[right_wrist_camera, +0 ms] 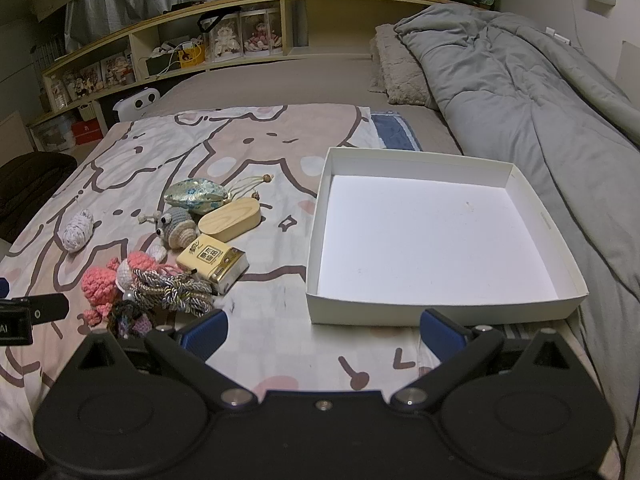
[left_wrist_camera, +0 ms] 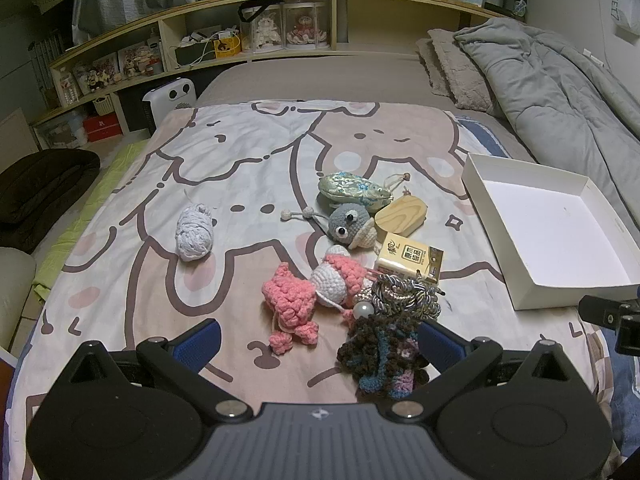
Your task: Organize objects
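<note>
White box [right_wrist_camera: 440,236] sits empty on the cartoon bedsheet [left_wrist_camera: 240,152]; toy pile just left of it: yellow tissue pack [right_wrist_camera: 212,262] nearest, pink crochet toy [left_wrist_camera: 290,300] further left, white yarn ball [left_wrist_camera: 194,232] farthest. Left gripper [left_wrist_camera: 316,346] spread wide near pile, right gripper [right_wrist_camera: 324,334] spread before box, neither holding anything

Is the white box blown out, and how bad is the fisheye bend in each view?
Right wrist view: the white box floor glares bright, walls still readable; the shelf bows into an arc. Left wrist view: the box is dimmer and stretched toward the edge; corners are vignetted black; the toys stay sharp.
</note>
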### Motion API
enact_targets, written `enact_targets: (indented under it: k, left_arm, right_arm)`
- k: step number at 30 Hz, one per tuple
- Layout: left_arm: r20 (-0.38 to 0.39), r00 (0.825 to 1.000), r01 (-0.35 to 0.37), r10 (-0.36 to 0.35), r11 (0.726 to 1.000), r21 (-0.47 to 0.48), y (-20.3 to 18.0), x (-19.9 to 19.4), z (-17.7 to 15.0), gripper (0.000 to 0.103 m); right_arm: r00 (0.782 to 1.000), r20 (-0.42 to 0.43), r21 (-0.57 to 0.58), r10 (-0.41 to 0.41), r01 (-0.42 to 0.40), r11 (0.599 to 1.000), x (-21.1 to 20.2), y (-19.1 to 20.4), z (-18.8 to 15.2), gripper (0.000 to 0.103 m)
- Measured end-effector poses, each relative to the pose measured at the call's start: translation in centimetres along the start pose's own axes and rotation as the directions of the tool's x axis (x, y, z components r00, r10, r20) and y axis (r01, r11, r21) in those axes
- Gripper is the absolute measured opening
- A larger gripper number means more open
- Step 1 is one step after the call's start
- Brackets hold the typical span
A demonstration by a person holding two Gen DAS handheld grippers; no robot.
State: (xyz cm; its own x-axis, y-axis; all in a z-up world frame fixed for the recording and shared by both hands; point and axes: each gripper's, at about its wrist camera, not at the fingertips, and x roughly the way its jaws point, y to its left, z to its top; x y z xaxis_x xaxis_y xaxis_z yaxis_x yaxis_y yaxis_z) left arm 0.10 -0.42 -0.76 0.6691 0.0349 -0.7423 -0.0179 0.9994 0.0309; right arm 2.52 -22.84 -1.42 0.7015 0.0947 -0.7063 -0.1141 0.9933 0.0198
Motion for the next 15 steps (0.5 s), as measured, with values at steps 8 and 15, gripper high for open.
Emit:
enact_targets:
  k: [8, 15]
  left_arm:
    - [-0.002, 1.000, -0.002, 0.002, 1.000, -0.003, -0.18, 0.11, -0.28, 0.103]
    - [-0.003, 1.000, -0.005, 0.005, 1.000, -0.005, -0.14, 0.09, -0.18, 0.103]
  right_arm:
    - [1.000, -0.002, 0.001, -0.001, 0.001, 1.000, 0.10, 0.04, -0.11, 0.103]
    - [1.000, -0.002, 0.001, -0.001, 0.001, 1.000, 0.11, 0.02, -0.05, 0.103]
